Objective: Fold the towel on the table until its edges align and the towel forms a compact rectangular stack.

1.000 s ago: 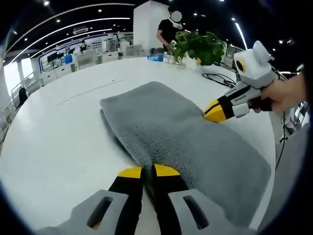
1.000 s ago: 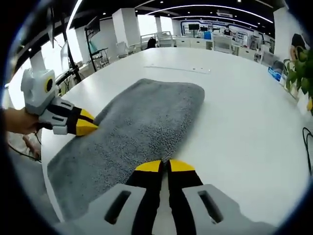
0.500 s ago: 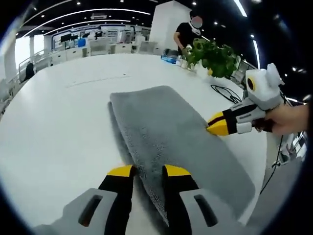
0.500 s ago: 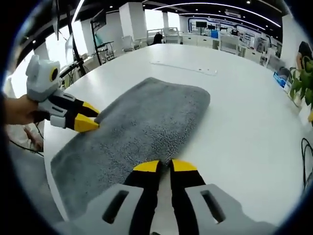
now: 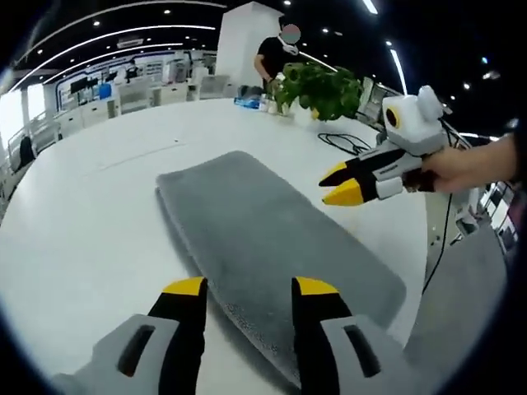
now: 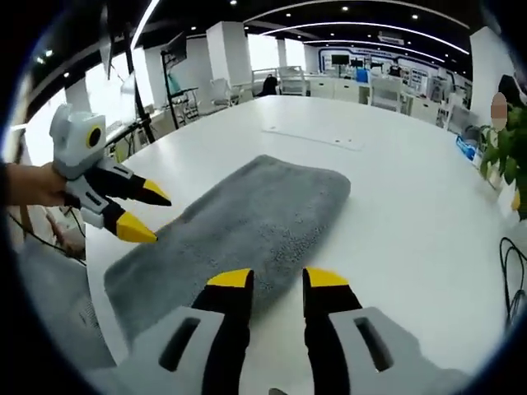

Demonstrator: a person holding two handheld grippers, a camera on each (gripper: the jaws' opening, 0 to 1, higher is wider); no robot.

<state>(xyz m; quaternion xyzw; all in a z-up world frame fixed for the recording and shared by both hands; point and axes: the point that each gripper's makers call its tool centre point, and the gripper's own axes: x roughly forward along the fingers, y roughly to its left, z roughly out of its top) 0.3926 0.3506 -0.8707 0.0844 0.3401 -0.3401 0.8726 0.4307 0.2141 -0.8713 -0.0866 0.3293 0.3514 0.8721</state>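
Note:
A grey towel [image 5: 263,234] lies folded into a long flat rectangle on the white round table [image 5: 82,214]; the right gripper view has the towel [image 6: 247,218] too. My left gripper [image 5: 247,288] is open and lifted just above the towel's near long edge, holding nothing. My right gripper [image 6: 276,280] is open over the opposite long edge, also holding nothing. Each gripper appears in the other's view: the right gripper [image 5: 339,183] and the left gripper [image 6: 142,212], both with jaws parted, raised off the cloth.
A potted plant [image 5: 317,82] and a black cable [image 5: 350,140] sit at the table's far side, with a person [image 5: 276,53] standing behind. The table edge [image 5: 428,247] runs close beyond the towel's end. A tripod stand [image 6: 123,90] and desks fill the room behind.
Both grippers went from shut on the towel's edges to open and lifted off it. The towel stays flat on the table.

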